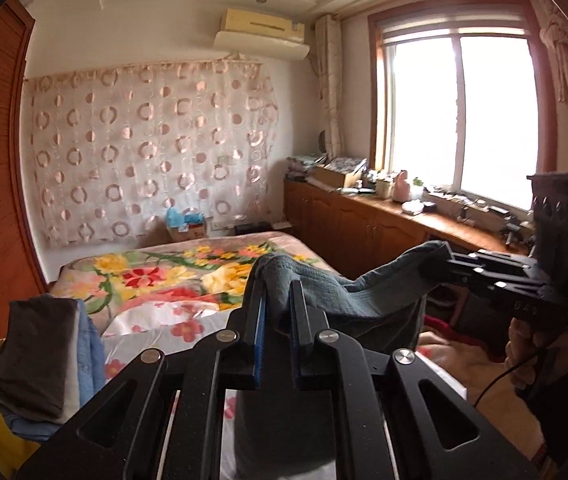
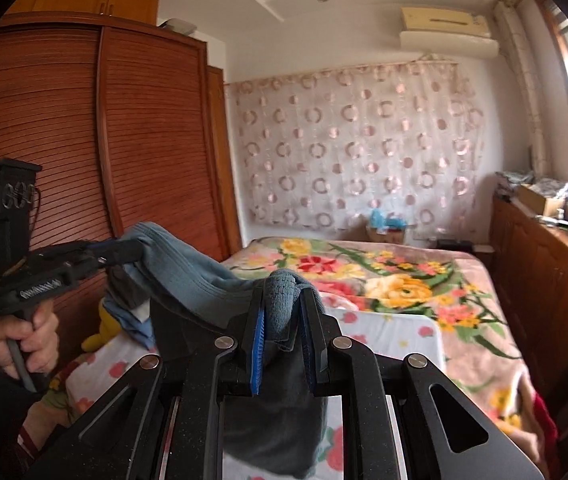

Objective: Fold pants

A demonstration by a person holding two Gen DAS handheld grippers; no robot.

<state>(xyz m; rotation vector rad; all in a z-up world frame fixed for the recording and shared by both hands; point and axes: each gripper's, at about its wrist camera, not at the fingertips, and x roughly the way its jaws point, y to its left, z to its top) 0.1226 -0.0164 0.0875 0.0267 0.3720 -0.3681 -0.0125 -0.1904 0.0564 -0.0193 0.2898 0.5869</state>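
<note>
Grey-blue pants hang in the air above the bed, stretched between both grippers. My left gripper is shut on one end of the waistband; it also shows at the left of the right wrist view. My right gripper is shut on the other end of the pants; it shows at the right of the left wrist view. The rest of the pants hangs down below the fingers, dark and mostly hidden by the gripper bodies.
A bed with a floral blanket and a white flowered sheet lies below. A pile of folded clothes sits at the bed's left edge on a yellow toy. A wooden wardrobe stands left, a cluttered wooden cabinet under the window right.
</note>
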